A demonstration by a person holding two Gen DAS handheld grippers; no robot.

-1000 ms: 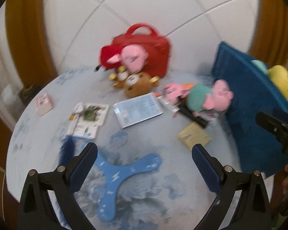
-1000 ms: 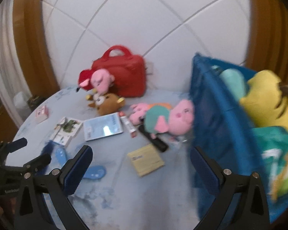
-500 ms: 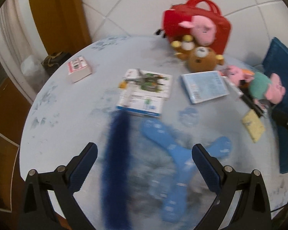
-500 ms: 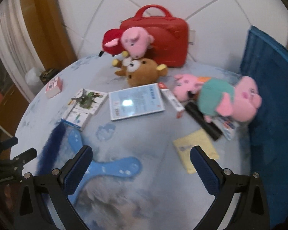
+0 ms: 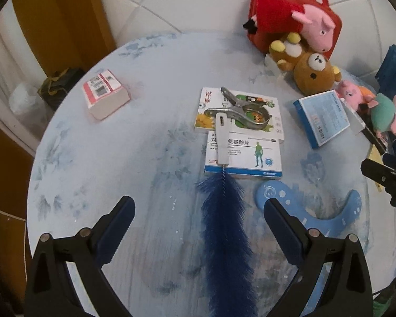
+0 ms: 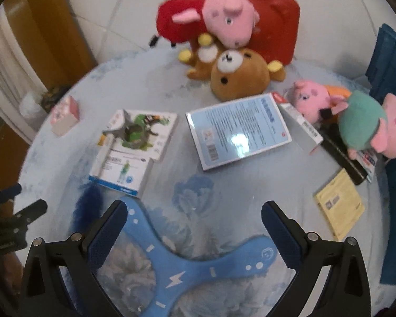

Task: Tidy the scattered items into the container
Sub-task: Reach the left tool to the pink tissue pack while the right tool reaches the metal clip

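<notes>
We've got the left gripper (image 5: 198,211) spread wide over the blue bottle brush (image 5: 225,227), the right gripper (image 6: 194,216) gaping above the blue boomerang (image 6: 187,264), both lined up to grab. Farther off, plush toys (image 6: 237,79) lie scattered; blue container (image 6: 390,60) sits far right.

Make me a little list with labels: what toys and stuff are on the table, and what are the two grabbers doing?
table: round table with pale blue floral cover
left gripper: jaws open, blue bottle brush between them
right gripper: jaws open over blue boomerang
soft toys: brown bear, pink pig
bag: red bag at the back
container: blue bin, right edge
</notes>
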